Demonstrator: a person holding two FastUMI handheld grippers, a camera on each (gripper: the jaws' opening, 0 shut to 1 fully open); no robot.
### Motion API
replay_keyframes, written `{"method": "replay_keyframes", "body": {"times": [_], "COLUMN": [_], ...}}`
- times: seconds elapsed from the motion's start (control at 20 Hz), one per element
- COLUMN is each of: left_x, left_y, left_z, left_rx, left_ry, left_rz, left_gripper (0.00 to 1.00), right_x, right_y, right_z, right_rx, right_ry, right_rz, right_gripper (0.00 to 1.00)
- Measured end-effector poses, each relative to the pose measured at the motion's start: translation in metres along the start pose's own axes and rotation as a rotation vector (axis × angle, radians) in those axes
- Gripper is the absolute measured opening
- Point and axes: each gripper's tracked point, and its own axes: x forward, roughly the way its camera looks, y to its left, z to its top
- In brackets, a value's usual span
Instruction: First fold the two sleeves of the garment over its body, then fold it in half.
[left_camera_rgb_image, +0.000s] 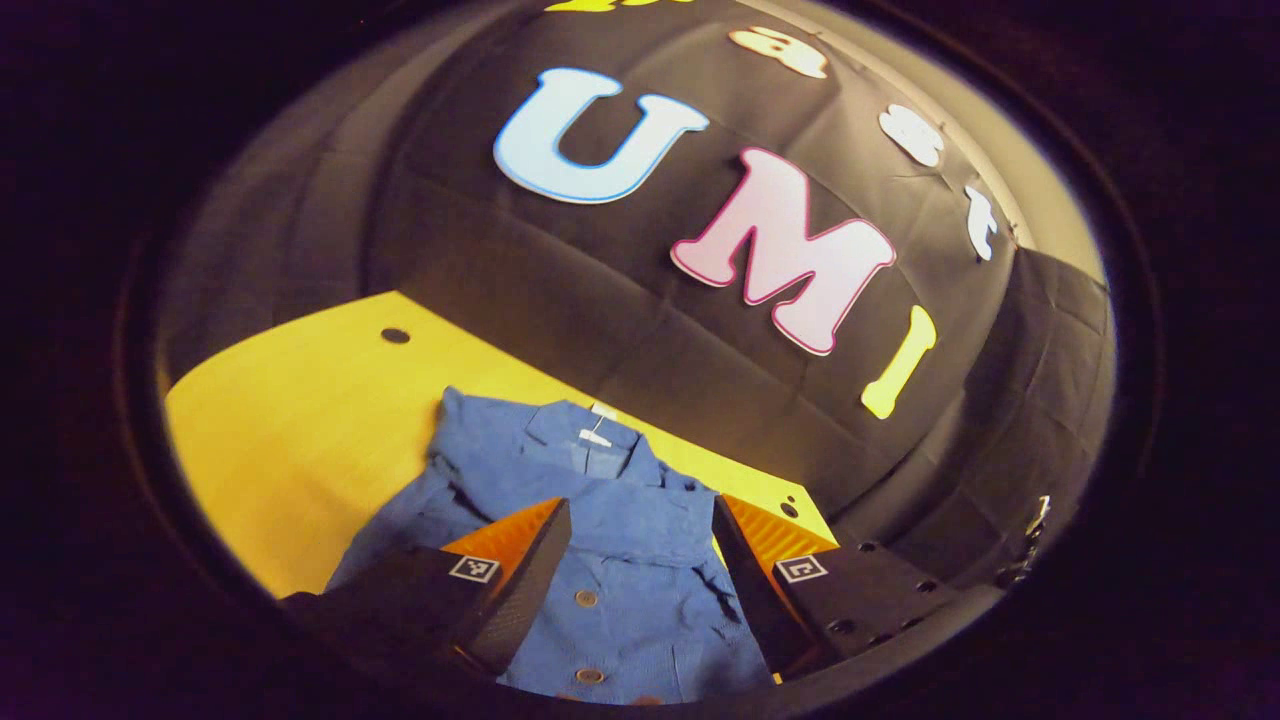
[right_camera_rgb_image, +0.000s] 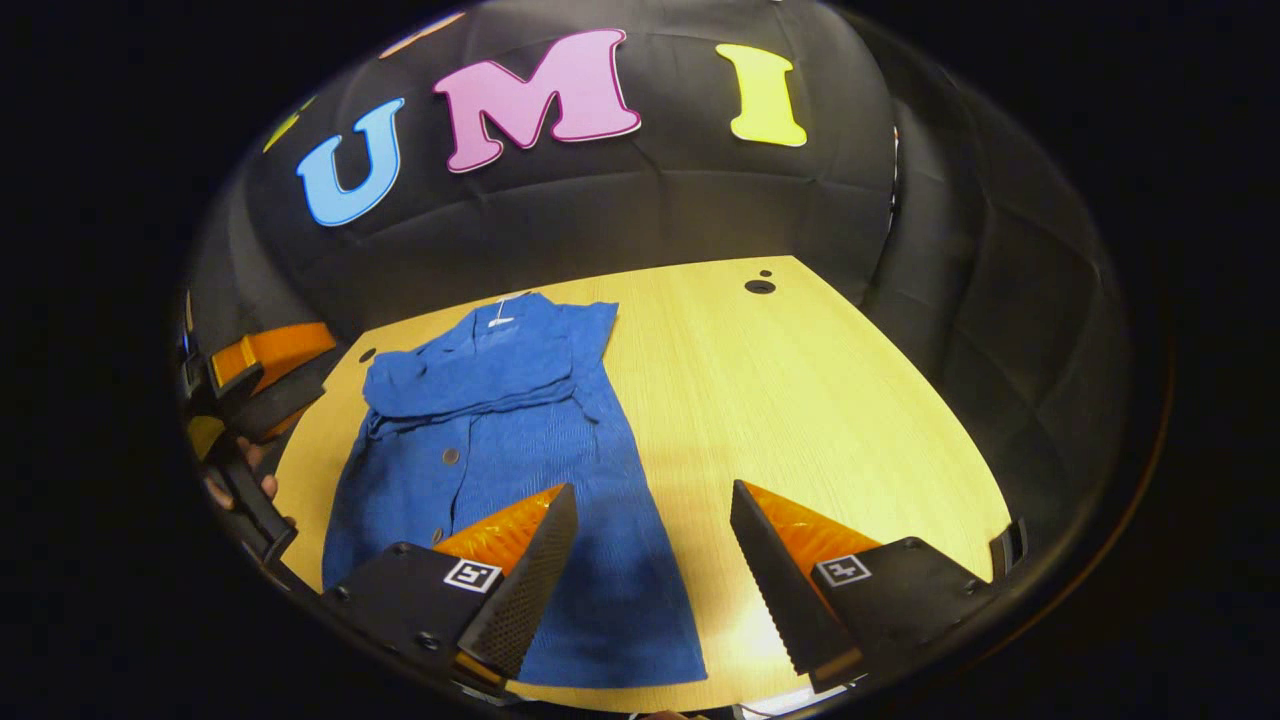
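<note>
Both claws hang with fingers spread wide and nothing between them. Seen from the right gripper view, the right gripper (right_camera_rgb_image: 648, 560) hovers above the lower right edge of a blue button-front fabric garment (right_camera_rgb_image: 500, 470), which lies flat, collar toward the back wall, on a pale yellow wooden table (right_camera_rgb_image: 820, 400). Its sleeves appear already folded across the chest, so the halving fold likely remains. From the left gripper view, the left gripper (left_camera_rgb_image: 640, 580) hovers over the buttoned front, probably ready to take hold of the hem.
</note>
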Motion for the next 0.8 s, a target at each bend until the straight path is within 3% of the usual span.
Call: {"method": "replay_keyframes", "body": {"times": [0.1,0.3,0.55,0.7,0.8], "left_x": [-0.039,-0.112,-0.165,-0.164,-0.160], "left_y": [0.050,0.117,0.164,0.183,0.185], "left_z": [-0.008,-0.036,-0.126,-0.162,-0.173], "left_rx": [0.074,0.302,0.291,0.271,0.250], "left_ry": [0.027,0.115,0.396,0.508,0.539], "left_rz": [0.097,0.286,0.360,0.434,0.441], "left_gripper": [0.85,0.82,0.82,0.82,0.82], "right_x": [-0.011,-0.027,-0.034,-0.032,-0.027], "right_y": [0.005,0.003,0.000,-0.003,-0.007], "right_z": [-0.018,-0.060,-0.124,-0.147,-0.157], "right_rx": [0.003,-0.057,-0.045,-0.066,-0.070], "right_ry": [0.028,0.112,0.289,0.346,0.379], "right_rz": [-0.005,-0.041,-0.069,-0.100,-0.114], "right_gripper": [0.99,0.99,0.99,0.99,0.99]}}
